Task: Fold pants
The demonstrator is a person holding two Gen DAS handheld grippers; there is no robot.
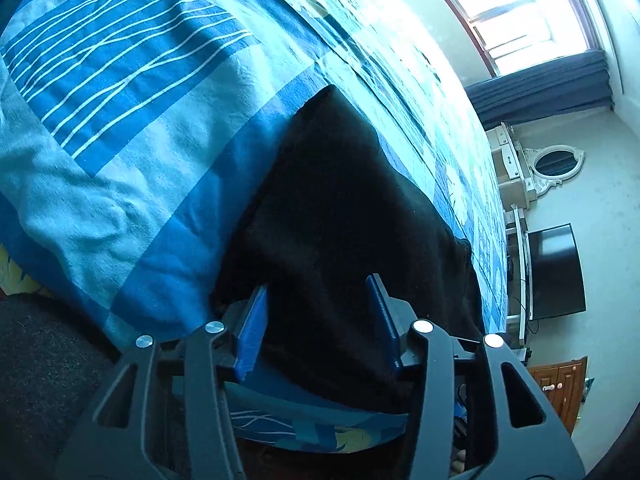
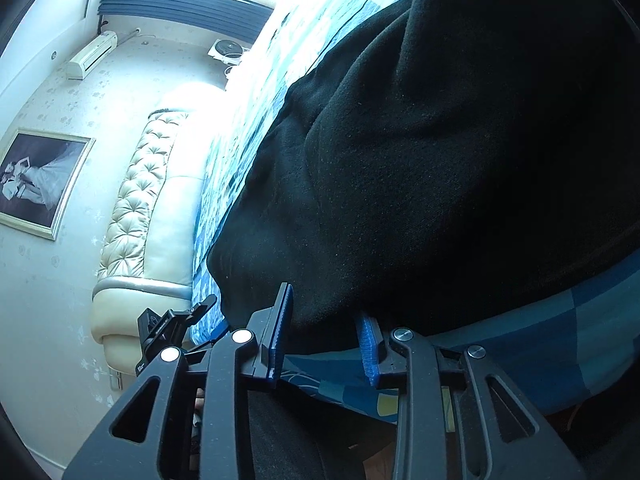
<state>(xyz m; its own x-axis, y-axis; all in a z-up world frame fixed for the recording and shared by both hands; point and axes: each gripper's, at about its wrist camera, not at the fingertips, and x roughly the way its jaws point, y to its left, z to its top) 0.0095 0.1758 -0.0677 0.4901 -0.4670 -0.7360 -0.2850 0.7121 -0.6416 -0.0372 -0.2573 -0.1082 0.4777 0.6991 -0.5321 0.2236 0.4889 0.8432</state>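
Pants: black fleece pants (image 1: 352, 216) lie on the blue patterned bedspread (image 1: 132, 128), near edge at the bed's side, within reach.
Left gripper (image 1: 320, 292): spread apart, straddling the near edge, apparently ready to pinch.
Right gripper (image 2: 326, 316): likewise unclenched, fabric bulging between its blue pads (image 2: 280, 324), nothing gripped.

Blown-out window (image 1: 516, 12) glare, fisheye-warped edges

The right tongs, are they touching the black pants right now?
Cannot tell. In the right wrist view the right tongs stand open around the black pants edge, but the dark cloth hides whether either pad presses it.
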